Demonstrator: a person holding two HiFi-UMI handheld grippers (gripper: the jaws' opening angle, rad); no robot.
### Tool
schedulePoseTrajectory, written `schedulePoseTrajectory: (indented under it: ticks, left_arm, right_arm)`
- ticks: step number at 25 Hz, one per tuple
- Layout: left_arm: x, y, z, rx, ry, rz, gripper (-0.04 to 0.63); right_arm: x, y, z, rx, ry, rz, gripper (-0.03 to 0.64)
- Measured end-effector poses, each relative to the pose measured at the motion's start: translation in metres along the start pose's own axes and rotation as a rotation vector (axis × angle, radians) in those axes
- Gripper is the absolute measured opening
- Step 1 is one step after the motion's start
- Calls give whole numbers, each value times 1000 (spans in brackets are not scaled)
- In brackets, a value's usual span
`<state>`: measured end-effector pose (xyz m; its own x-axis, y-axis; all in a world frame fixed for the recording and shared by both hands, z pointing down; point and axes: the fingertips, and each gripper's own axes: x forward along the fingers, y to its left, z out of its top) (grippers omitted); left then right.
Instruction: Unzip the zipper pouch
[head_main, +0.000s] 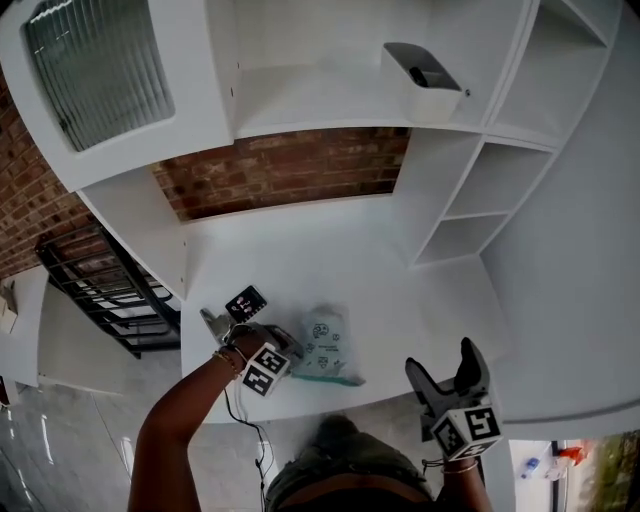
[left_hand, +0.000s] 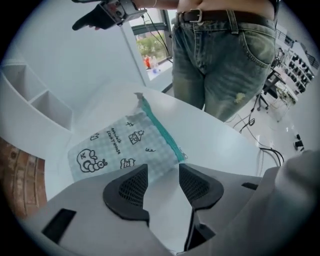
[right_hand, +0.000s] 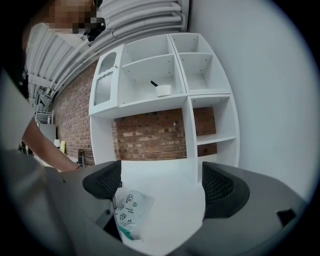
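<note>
The zipper pouch (head_main: 325, 350) lies flat on the white table (head_main: 300, 260), pale checked fabric with black cartoon prints and a teal zipper strip (left_hand: 161, 131) along one edge. My left gripper (head_main: 290, 345) sits low at the pouch's left side. In the left gripper view the pouch (left_hand: 117, 145) has its near edge right at the tips of my left gripper (left_hand: 162, 182), whose jaws stand partly apart without pressing on it. My right gripper (head_main: 442, 362) hovers open over the table's front right, empty. From the right gripper (right_hand: 164, 185) view, the pouch (right_hand: 131, 207) lies ahead to the left.
A white shelf unit (head_main: 480, 170) stands at the back and right, with a white container (head_main: 420, 75) on an upper shelf. Behind it is a brick wall (head_main: 285, 170). A black rack (head_main: 100, 280) stands left of the table. The person stands at the table's front edge.
</note>
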<state>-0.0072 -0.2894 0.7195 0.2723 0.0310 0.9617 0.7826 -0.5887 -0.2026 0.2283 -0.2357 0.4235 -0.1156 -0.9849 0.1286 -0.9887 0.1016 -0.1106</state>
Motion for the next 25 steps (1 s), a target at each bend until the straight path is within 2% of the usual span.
schedulePoseTrajectory:
  ticks: [7, 9, 13, 18, 21, 25]
  left_arm:
    - [12, -4, -1, 25, -9, -104, 136]
    - [11, -7, -1, -11, -28, -128, 100]
    - [11, -6, 0, -154, -79, -91, 12]
    - [10, -1, 0, -290, -107, -60, 9]
    - [-1, 10, 6, -430, -183, -22, 8]
    - [-27, 34, 14, -614, -288, 76, 8]
  right_arm:
    - [0, -13, -12, 20, 28, -32, 485]
    - [2, -13, -10, 21, 21, -26, 485]
    - [7, -11, -12, 17, 27, -14, 485]
    - [13, -5, -10, 16, 19, 15, 485]
    - [15, -2, -10, 18, 18, 27, 485]
    - [16, 4, -8, 22, 8, 44, 485]
